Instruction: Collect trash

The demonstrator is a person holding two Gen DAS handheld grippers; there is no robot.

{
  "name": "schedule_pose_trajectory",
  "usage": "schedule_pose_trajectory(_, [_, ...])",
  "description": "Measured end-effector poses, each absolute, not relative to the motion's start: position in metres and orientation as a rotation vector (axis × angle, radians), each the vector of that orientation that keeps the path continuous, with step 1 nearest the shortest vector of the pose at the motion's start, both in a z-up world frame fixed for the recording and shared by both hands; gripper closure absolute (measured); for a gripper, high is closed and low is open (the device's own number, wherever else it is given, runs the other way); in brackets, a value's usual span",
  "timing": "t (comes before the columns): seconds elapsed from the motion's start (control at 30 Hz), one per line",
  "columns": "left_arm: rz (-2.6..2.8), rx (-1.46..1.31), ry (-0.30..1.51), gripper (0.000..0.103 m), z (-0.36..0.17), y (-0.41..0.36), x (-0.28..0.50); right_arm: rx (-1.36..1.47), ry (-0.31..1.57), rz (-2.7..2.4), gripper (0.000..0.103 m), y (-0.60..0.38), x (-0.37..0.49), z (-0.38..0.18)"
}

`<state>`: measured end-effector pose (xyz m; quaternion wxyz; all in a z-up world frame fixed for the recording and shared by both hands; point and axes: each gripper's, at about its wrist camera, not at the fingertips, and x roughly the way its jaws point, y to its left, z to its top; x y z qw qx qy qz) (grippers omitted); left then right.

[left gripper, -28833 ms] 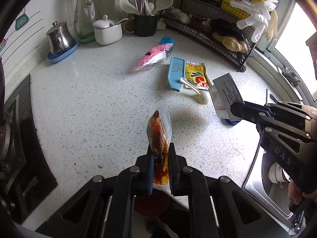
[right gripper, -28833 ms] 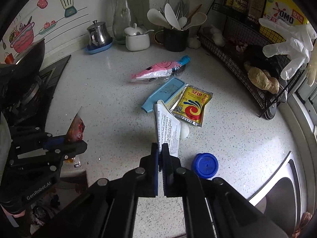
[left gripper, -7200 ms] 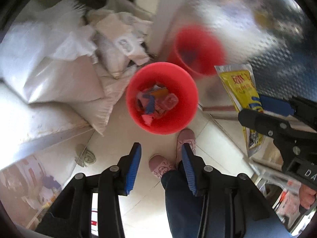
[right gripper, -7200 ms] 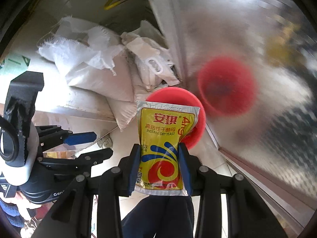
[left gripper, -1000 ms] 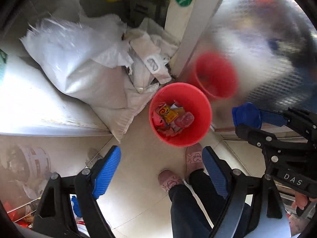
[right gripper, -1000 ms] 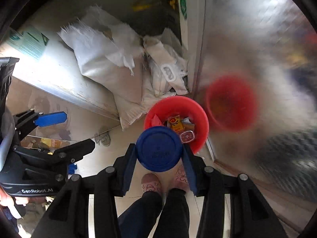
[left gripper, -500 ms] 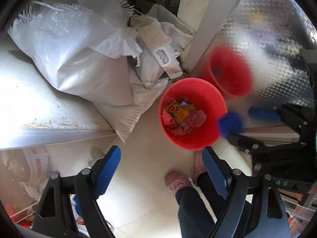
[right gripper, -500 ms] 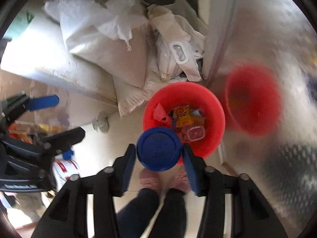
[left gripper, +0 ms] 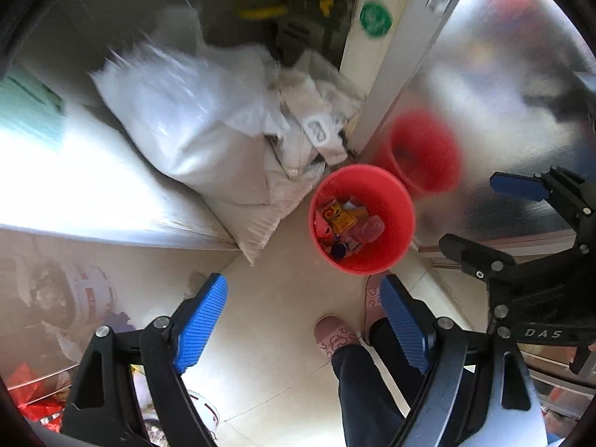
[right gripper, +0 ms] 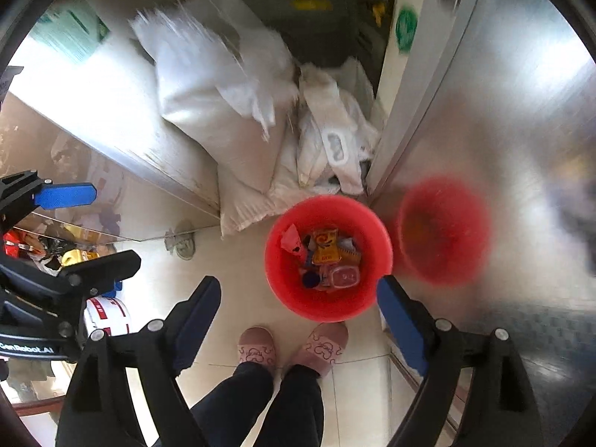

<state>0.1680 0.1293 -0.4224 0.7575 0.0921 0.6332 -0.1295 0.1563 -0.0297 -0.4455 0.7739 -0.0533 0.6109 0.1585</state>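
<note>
A red bin (left gripper: pixel 402 219) (right gripper: pixel 275 272) stands on the tiled floor far below both grippers. Inside lie several wrappers, a yellow yeast packet (left gripper: pixel 339 218) (right gripper: pixel 326 247) and a blue cap (left gripper: pixel 338 250) (right gripper: pixel 311 279). My right gripper (right gripper: pixel 298 301) points almost straight down above the bin; its jaws are opening, and nothing is between them. From the left wrist view it shows at the right edge (left gripper: pixel 480 216). My left gripper (left gripper: pixel 305 309) hangs open and empty, a little to the left of the bin, and shows at the left edge (right gripper: pixel 100 223) of the right wrist view.
White sacks (left gripper: pixel 208 126) (right gripper: pixel 231 104) are piled behind the bin against a steel counter (left gripper: pixel 74 186). A shiny steel panel (right gripper: pixel 503 130) on the right mirrors the bin. The person's pink slippers (right gripper: pixel 257 350) and dark trousers (right gripper: pixel 260 406) stand just in front of the bin.
The right gripper's jaws have spread and let go of the blue cap, which now lies in the red bin. Both views have pulled back, so the bin looks smaller.
</note>
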Motion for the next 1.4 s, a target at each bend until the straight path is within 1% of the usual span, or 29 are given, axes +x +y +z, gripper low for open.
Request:
schedule_pose_trajectory(0.1, [-0.291,0.173,1.329,0.020,-0.366,0.134,0.159,-0.109,1.283,0.339,0.018,-0.031,0.148,-0.390])
schedule_pose_trajectory(0.3, [-0.291,0.189,1.197,0.020,-0.252,0.130,0.139,-0.106,1.170,0.275,0.015,-0.036,0.130,-0.269])
schedule_pose_trajectory(0.43, [-0.297,0.166,1.094,0.020,-0.183,0.127,0.131,-0.117,1.066,0.217,0.010,-0.042,0.118,-0.198])
schedule_pose_trajectory(0.47, [-0.302,0.165,1.073,0.020,-0.169,0.125,0.129,-0.118,1.039,0.191,0.008,-0.044,0.115,-0.182])
schedule_pose_trajectory(0.67, [-0.290,0.177,0.919,0.020,-0.089,0.109,0.126,-0.110,0.909,0.073,0.008,-0.063,0.100,-0.101])
schedule_pose_trajectory(0.7, [-0.284,0.184,0.892,0.020,-0.079,0.107,0.125,-0.106,0.889,0.066,0.007,-0.067,0.098,-0.089])
schedule_pose_trajectory(0.77, [-0.281,0.193,0.834,0.020,-0.056,0.101,0.121,-0.101,0.858,0.050,0.001,-0.074,0.097,-0.071])
schedule_pose_trajectory(0.8, [-0.277,0.193,0.812,0.020,-0.045,0.098,0.118,-0.092,0.845,0.049,0.001,-0.078,0.094,-0.061])
schedule_pose_trajectory(0.93, [-0.280,0.178,0.754,0.020,-0.011,0.086,0.107,-0.062,0.815,0.038,0.001,-0.094,0.087,-0.031])
schedule_pose_trajectory(1.07, [-0.278,0.123,0.756,0.020,0.008,0.066,0.089,-0.068,0.790,0.030,0.001,-0.108,0.067,-0.012])
schedule_pose_trajectory(1.4, [-0.201,0.062,0.744,0.020,0.014,0.015,0.009,-0.105,0.747,0.058,0.001,-0.154,0.012,0.003])
